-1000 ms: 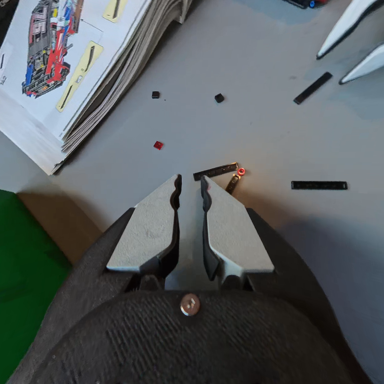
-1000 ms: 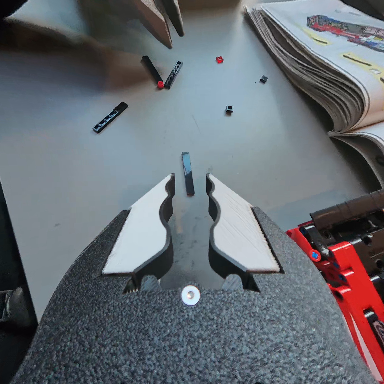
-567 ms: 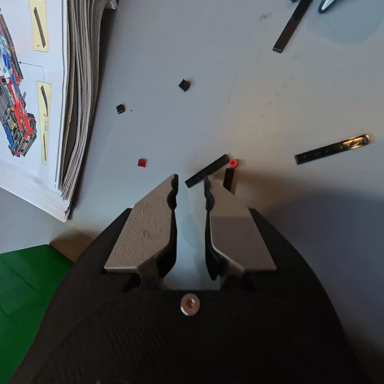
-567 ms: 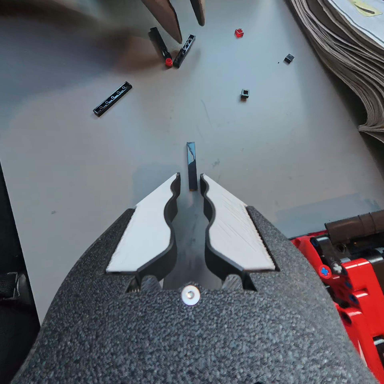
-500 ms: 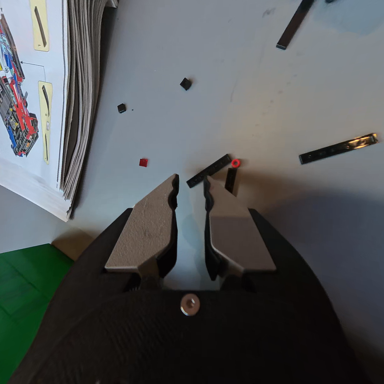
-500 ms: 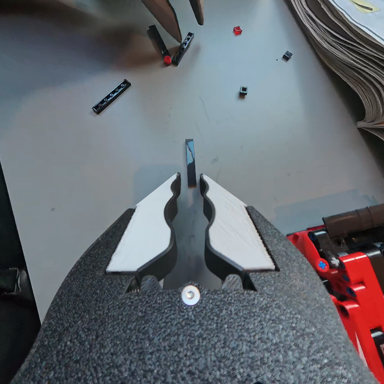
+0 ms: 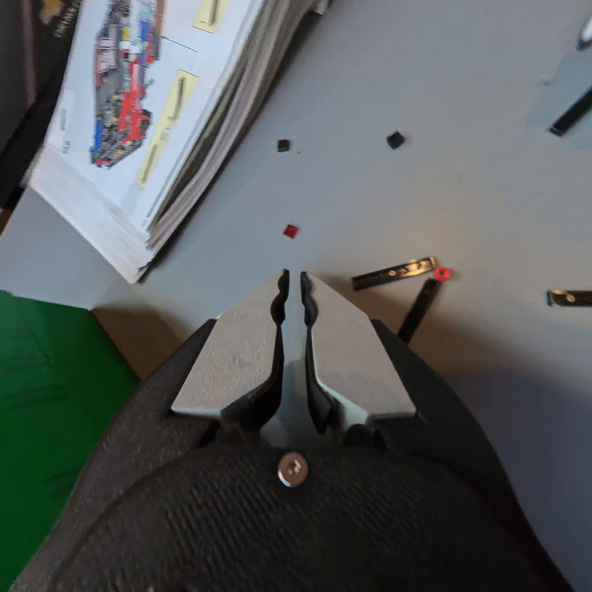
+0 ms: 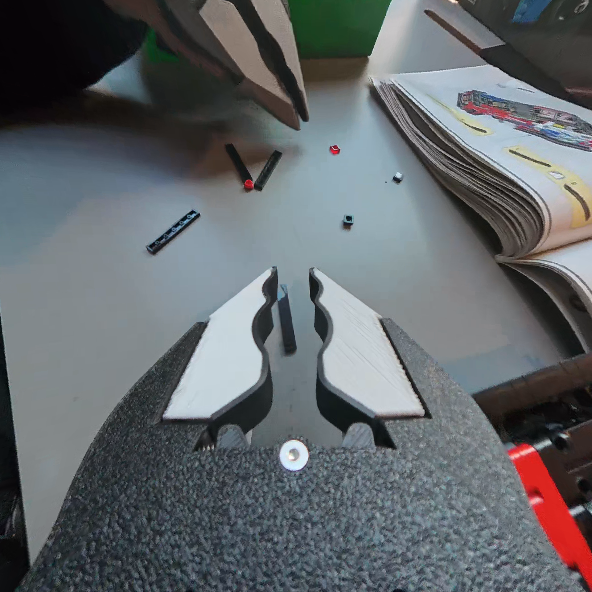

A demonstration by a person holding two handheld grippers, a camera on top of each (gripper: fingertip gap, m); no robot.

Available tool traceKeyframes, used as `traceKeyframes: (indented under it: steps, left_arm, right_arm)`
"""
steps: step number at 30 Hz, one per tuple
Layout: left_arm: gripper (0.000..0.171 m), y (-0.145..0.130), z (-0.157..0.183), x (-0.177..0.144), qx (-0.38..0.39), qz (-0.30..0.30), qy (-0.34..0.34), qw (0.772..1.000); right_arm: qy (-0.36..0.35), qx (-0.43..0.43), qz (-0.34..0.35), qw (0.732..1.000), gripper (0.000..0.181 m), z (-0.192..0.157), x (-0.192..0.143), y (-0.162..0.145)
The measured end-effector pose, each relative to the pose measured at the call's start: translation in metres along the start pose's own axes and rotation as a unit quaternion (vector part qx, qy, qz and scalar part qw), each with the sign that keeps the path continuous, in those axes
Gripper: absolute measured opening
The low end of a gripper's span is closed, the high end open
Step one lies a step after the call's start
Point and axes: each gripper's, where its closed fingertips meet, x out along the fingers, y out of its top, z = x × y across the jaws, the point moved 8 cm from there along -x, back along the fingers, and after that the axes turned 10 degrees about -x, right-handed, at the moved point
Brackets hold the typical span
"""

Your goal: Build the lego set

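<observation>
My right gripper is open, low over the grey table. A thin black strip lies on the table between its fingers, closer to the left one and not pinched. My left gripper is shut and empty above the table; it also shows at the top of the right wrist view. To its right lie a black holed plate, a red round stud and a black strip. A small red tile lies just ahead of it.
An open instruction booklet lies at the far left, on the right in the right wrist view. Two small black pieces and another holed plate lie loose. A red and black model stands at my right. A green box is at the table edge. My left gripper's tips are some 8 cm from the red round stud. The right camera catches it too, in the right wrist view.
My left gripper has swung left, away from the holed plate and stud, and its jaws have closed. My right gripper has moved forward, so the black strip now lies between its fingers.
</observation>
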Motion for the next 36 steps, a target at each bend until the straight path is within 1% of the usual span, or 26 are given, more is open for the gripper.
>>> traceKeyframes:
  steps: [1, 3, 5, 7, 9, 11, 14, 17, 19, 22, 25, 26, 28, 30, 33, 36]
  left_arm:
    - [0.004, 0.002, -0.004, -0.001, -0.017, 0.009, 0.012, 1.000]
    - [0.005, 0.006, -0.006, -0.002, -0.046, 0.024, 0.011, 0.999]
    - [0.006, 0.005, -0.005, -0.001, -0.055, 0.014, 0.004, 0.998]
    - [0.009, 0.004, 0.001, -0.001, -0.038, 0.006, -0.010, 0.999]
    - [0.016, 0.003, 0.008, -0.003, -0.012, 0.008, -0.040, 0.999]
    - [0.014, 0.002, 0.013, -0.006, 0.017, 0.013, -0.055, 0.998]
    - [0.012, 0.002, 0.015, -0.007, 0.053, 0.033, -0.050, 0.997]
    - [0.019, 0.000, 0.023, -0.004, 0.075, 0.023, -0.068, 0.995]
    - [0.022, -0.003, 0.026, 0.000, 0.098, 0.014, -0.061, 0.993]
    - [0.014, -0.004, 0.028, 0.002, 0.111, 0.019, -0.053, 0.992]
    - [0.003, -0.005, 0.027, 0.003, 0.091, 0.008, -0.068, 0.993]
    - [0.003, -0.005, 0.027, 0.003, 0.084, 0.004, -0.070, 0.994]
    - [0.007, -0.005, 0.023, 0.002, 0.073, -0.002, -0.061, 0.995]
    - [0.007, -0.004, 0.017, 0.002, 0.055, -0.006, -0.039, 0.998]
    - [0.007, -0.002, 0.010, -0.001, 0.026, 0.000, -0.025, 0.999]
    - [0.006, 0.000, 0.010, -0.005, 0.037, 0.015, -0.029, 0.999]
  right_arm:
    - [0.003, 0.007, 0.003, 1.000, 0.019, 0.000, 0.004, 0.004]
    - [0.010, 0.018, 0.002, 1.000, 0.020, -0.001, 0.014, 0.013]
    - [0.012, 0.022, -0.014, 1.000, 0.021, 0.000, 0.028, 0.022]
    - [0.020, 0.015, -0.021, 0.999, 0.022, -0.002, 0.042, 0.032]
    - [0.027, 0.005, -0.017, 0.999, 0.022, -0.005, 0.050, 0.042]
    - [0.029, -0.001, -0.002, 1.000, 0.022, -0.007, 0.052, 0.049]
    - [0.029, -0.001, -0.003, 1.000, 0.022, -0.008, 0.051, 0.048]
    - [0.038, 0.013, -0.013, 0.999, 0.022, -0.010, 0.050, 0.044]
    - [0.041, 0.013, -0.014, 0.999, 0.022, -0.012, 0.050, 0.042]
    - [0.041, 0.009, -0.014, 0.999, 0.022, -0.014, 0.048, 0.041]
    - [0.037, 0.009, -0.018, 0.999, 0.022, -0.013, 0.045, 0.038]
    - [0.036, 0.010, -0.022, 0.999, 0.022, -0.012, 0.044, 0.037]
    - [0.030, 0.013, -0.029, 0.999, 0.022, -0.009, 0.043, 0.034]
    - [0.017, 0.012, -0.035, 0.999, 0.022, -0.004, 0.039, 0.032]
    - [-0.022, 0.007, -0.039, 0.999, 0.022, 0.008, 0.024, 0.030]
    - [-0.063, 0.021, -0.016, 0.998, 0.021, 0.021, -0.008, 0.032]
